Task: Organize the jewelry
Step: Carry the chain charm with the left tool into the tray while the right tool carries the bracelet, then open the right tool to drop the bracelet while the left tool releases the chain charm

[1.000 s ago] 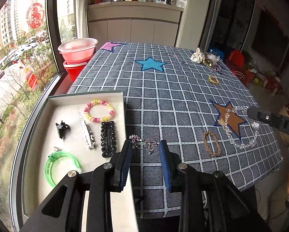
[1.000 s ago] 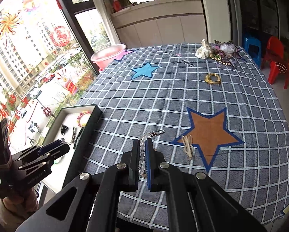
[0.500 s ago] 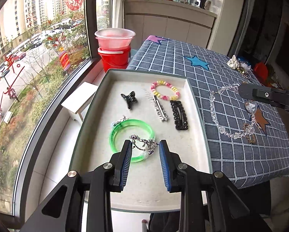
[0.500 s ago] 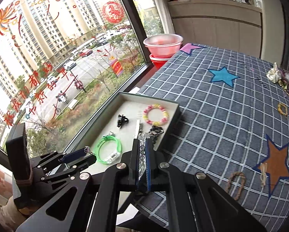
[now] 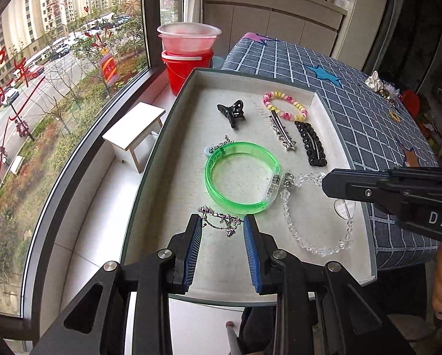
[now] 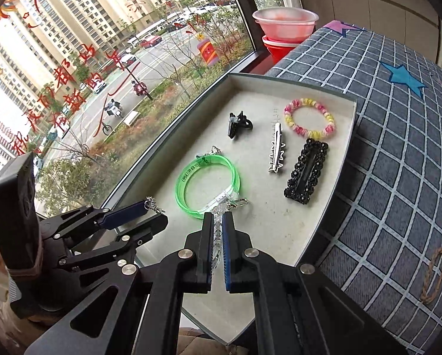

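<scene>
1. Counting the white tray [image 5: 366, 236] on the bench [image 5: 369, 124], five pieces lay inside: one green bangle [image 5: 238, 177], one pink-and-yellow bead bracelet [image 5: 284, 105], one black claw clip [image 5: 232, 111], one silver clip [image 5: 281, 131], one black beaded clip [image 5: 311, 143].
2. Left gripper [image 5: 222, 230] had its fingers spread, a silver chain [image 5: 219, 222] strung between the tips over the tray.
3. Right gripper [image 6: 218, 236] pinched one clear crystal bracelet [image 5: 318, 230] above the tray.
4. One brown rope loop [image 6: 435, 275] lay on the checked cloth.
5. Two stacked tubs [image 5: 188, 50] stood by the window [image 5: 58, 74].
</scene>
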Demonstrator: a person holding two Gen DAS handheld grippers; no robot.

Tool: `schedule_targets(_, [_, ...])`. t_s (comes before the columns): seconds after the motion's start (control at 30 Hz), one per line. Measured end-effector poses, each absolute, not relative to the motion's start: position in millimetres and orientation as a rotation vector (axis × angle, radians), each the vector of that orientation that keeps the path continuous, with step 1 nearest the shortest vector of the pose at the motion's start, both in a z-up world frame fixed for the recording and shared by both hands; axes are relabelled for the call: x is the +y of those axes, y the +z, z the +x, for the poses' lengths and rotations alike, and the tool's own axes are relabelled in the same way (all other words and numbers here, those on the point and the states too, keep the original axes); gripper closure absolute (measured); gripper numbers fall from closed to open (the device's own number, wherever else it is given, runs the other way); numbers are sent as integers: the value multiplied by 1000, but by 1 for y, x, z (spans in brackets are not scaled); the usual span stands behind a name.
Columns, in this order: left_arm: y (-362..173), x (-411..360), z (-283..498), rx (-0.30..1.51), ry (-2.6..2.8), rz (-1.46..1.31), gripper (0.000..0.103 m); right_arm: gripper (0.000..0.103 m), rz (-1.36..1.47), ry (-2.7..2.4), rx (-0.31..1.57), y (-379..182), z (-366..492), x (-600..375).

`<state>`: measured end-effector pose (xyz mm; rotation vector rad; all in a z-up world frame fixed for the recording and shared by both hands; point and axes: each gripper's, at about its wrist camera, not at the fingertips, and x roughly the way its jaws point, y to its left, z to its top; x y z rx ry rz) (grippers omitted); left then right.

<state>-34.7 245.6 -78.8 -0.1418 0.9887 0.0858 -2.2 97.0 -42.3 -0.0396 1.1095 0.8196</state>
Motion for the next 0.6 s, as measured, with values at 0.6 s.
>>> schedule_targets(0.6, [-97,249,-1,1046,87,-140,66,97,-187,658,1133,-75,37,105])
